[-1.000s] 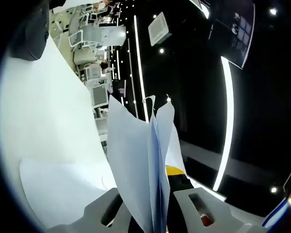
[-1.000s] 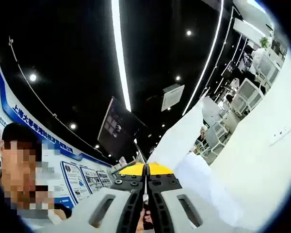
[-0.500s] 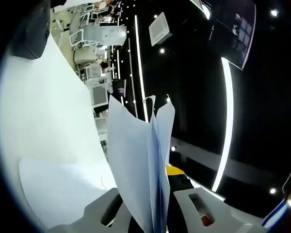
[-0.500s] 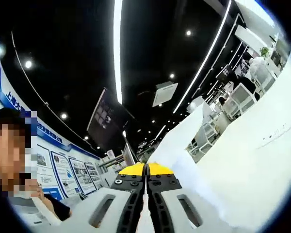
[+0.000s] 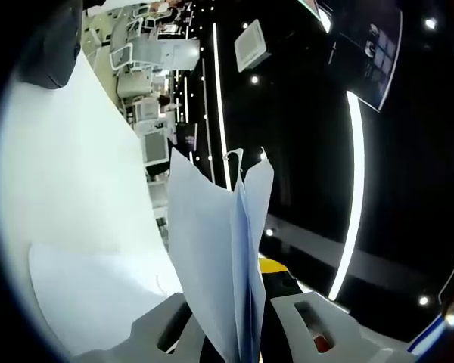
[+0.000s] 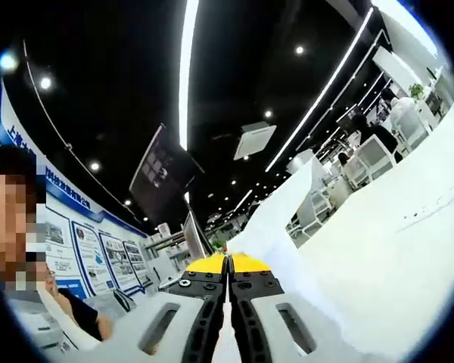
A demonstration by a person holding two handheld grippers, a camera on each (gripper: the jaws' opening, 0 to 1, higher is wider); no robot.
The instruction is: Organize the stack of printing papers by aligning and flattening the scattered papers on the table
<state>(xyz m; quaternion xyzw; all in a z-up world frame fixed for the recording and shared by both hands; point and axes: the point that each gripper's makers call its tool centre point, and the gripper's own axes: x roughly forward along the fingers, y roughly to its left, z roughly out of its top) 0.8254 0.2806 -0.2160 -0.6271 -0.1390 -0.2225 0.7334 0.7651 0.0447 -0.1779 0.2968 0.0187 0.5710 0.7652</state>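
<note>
White papers point(image 5: 227, 257) look thin and floppy, so they are best held near an edge. Left hand-held gripper point(image 5: 238, 333) pinches the sheaf; right hand-held gripper point(image 6: 228, 302) is pressed together on a sheet point(image 6: 276, 219).

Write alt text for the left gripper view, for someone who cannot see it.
A sheaf of pale printing papers stands upright, clamped between the jaws of the left gripper at the bottom of the picture. To the left lies a white table with another sheet on it, and behind is a dark ceiling with long strip lights.
</note>
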